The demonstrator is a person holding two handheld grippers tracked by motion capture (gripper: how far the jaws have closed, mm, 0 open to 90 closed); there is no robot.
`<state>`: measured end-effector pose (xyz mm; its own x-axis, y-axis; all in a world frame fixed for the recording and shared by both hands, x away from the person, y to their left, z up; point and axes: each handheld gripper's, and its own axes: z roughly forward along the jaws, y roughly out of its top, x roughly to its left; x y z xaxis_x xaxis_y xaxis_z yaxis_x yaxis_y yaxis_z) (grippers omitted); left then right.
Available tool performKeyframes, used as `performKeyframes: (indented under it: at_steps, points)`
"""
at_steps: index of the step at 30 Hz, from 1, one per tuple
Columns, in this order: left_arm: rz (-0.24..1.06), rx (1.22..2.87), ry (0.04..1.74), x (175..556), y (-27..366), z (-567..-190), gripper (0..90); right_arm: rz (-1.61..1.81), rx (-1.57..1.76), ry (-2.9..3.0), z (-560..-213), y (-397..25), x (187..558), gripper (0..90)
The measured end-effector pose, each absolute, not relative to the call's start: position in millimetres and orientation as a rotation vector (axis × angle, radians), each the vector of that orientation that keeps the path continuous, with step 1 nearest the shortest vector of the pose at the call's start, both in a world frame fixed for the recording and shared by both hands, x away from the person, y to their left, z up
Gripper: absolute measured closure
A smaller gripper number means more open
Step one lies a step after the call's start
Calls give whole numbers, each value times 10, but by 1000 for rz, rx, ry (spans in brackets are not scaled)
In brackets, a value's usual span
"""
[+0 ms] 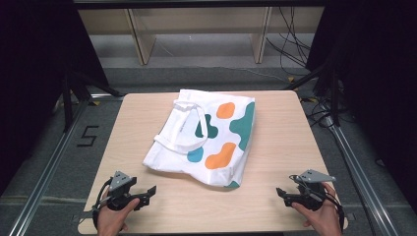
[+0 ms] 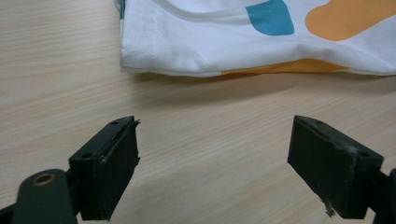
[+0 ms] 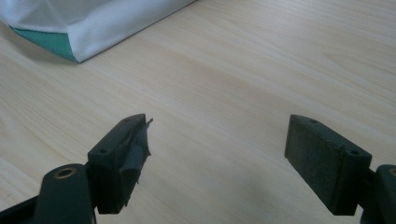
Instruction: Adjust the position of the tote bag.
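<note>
From above, the tote bag (image 1: 206,140) lies mid-table with handles folded on top; the left gripper (image 1: 146,193) and right gripper (image 1: 283,194) sit spread and empty. The left gripper view reveals an orange underside.

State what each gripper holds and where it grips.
Nothing is held: left gripper and right gripper are open, apart from the tote bag.
</note>
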<state>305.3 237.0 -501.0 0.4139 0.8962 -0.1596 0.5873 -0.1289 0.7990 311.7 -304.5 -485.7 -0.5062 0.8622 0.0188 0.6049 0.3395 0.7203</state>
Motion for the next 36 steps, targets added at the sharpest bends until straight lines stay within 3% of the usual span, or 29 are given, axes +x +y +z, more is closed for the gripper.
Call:
performKeyframes:
  at_steps: [11,18,30,36]
  points:
    - [435,1784,1298,3072,2366,-5017,155,1001,1304,2247,-4877,-3044,3128,233]
    - [503,1823,1272,3153,2298,-4969,155,1031,1321,2281,-4877,-3035,3129,249]
    - [523,1736,1322,3450,2409,-4939,261,1007,1309,2282,-4881,-3025,3136,251]
    - [513,1741,1331,3593,2392,-4926,269,1008,1321,2273,-4899,-3023,3141,250]
